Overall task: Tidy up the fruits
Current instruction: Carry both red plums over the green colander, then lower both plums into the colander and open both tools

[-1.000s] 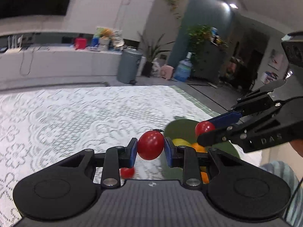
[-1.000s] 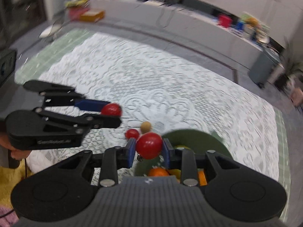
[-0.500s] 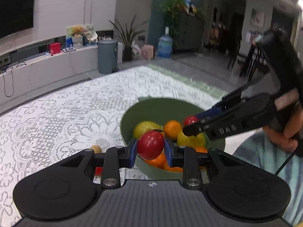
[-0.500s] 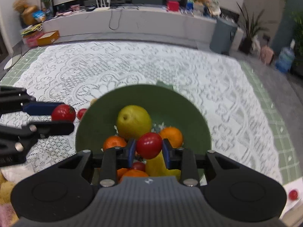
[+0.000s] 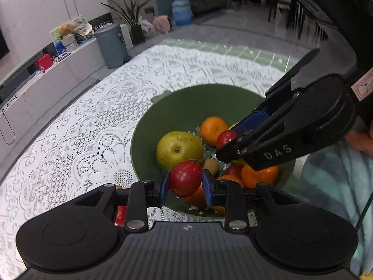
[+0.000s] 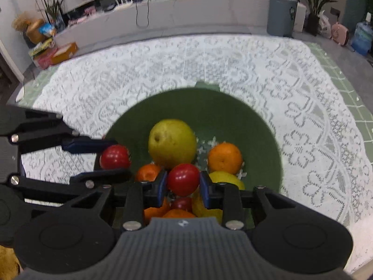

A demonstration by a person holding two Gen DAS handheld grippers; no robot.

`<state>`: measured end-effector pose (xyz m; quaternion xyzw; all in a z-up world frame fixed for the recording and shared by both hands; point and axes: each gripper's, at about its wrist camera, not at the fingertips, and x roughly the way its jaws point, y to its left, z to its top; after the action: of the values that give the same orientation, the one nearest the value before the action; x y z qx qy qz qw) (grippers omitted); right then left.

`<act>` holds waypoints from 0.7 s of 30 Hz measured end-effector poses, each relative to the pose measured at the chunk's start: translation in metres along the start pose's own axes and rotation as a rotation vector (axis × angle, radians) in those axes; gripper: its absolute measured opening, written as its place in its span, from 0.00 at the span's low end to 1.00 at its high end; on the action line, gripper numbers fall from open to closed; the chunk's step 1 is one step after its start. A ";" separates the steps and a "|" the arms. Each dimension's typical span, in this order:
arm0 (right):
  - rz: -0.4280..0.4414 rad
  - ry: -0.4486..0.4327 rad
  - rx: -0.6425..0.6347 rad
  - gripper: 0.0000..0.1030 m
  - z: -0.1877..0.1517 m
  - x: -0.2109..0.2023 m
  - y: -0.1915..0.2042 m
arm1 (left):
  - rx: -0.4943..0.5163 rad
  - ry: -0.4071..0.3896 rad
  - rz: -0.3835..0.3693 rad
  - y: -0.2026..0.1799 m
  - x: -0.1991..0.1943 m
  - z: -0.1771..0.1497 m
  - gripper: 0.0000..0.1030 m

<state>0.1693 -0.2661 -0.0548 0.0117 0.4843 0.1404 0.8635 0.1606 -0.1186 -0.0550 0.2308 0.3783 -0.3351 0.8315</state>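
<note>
While both jaws stand narrow, left gripper [image 5: 185,182] clamps one red tomato [image 5: 185,178], right gripper [image 6: 183,182] another tomato [image 6: 183,179]; beyond and beneath both: green bowl [image 6: 233,114] holding pear [image 6: 172,142] and oranges [image 6: 225,158].

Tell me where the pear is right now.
The pear lies in the green bowl, left of an orange in the right wrist view, just beyond the tomato in the right gripper.

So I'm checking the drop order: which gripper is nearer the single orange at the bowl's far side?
Right. The right gripper hangs beside the orange; the left gripper sits across the pear, by the bowl's near rim.
</note>
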 end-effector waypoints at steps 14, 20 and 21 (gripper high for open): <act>0.052 0.070 -0.043 0.26 0.001 0.013 0.003 | 0.055 0.123 0.032 -0.001 0.024 0.005 0.33; 0.044 0.085 -0.064 0.27 0.002 0.016 0.006 | 0.066 0.138 0.024 -0.005 0.029 0.002 0.33; 0.044 0.085 -0.065 0.27 0.002 0.016 0.006 | 0.071 0.140 0.025 -0.006 0.030 0.002 0.33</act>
<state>0.1773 -0.2556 -0.0666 -0.0117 0.5155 0.1752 0.8387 0.1716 -0.1354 -0.0780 0.2877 0.4206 -0.3209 0.7984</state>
